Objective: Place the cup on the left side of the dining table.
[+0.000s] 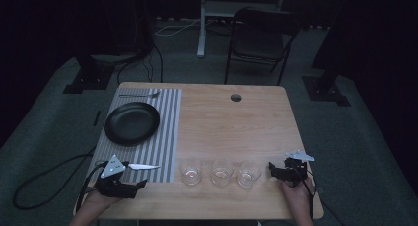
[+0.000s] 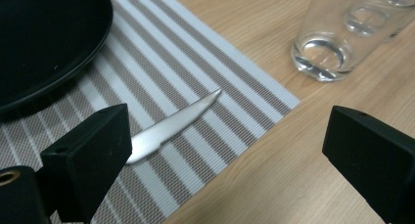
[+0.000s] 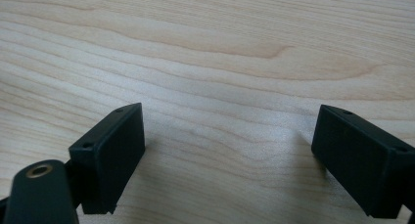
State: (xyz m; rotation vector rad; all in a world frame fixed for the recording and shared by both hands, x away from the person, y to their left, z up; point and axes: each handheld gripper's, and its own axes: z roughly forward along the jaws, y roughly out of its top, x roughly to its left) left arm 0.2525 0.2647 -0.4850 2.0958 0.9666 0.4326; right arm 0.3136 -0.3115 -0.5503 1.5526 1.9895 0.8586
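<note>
In the left gripper view, the silver metal knife (image 2: 171,127) runs behind the left gripper's (image 2: 225,150) near jaw, its handle hidden. The round black plate (image 2: 44,43) and the clear drinking glass (image 2: 337,43) are cut off by the top edge. In the high view, the small silver utensil (image 1: 139,94) beyond the plate is too dim to identify.

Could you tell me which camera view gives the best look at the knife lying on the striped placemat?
The left gripper view: the knife lies close on the placemat, blade tip clear, its lower end hidden behind a jaw. The high view shows the knife small and dim beside the left gripper. The right gripper view looks at bare tabletop.
</note>
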